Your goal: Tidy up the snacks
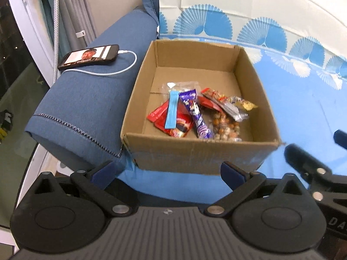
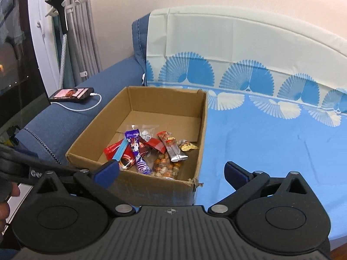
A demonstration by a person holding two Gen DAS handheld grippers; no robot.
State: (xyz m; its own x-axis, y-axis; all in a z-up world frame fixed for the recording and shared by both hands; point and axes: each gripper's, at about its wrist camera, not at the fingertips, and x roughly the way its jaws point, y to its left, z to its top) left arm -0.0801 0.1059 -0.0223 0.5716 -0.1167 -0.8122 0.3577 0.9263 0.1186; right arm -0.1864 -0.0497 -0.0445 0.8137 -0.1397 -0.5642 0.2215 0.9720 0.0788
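An open cardboard box (image 1: 195, 151) sits on the blue sheet; it also shows in the right wrist view (image 2: 151, 190). Inside lie several snacks: a purple chocolate bar (image 1: 196, 114) (image 2: 136, 151), red packets (image 1: 173, 121) (image 2: 112, 149), a light blue stick (image 1: 172, 110), a clear bag of round nuts (image 1: 225, 127) (image 2: 164, 166), and a silver-ended bar (image 1: 225, 104) (image 2: 173, 149). My left gripper (image 1: 167, 173) is open and empty, just in front of the box's near wall. My right gripper (image 2: 171, 173) is open and empty, at the box's near right corner.
A phone (image 1: 90, 56) on a white cable (image 1: 121, 69) lies on the dark blue sofa arm (image 1: 82, 99), left of the box. The blue patterned sheet (image 2: 271, 143) stretches right of the box and up the backrest. A window (image 2: 19, 65) and curtain stand at the left.
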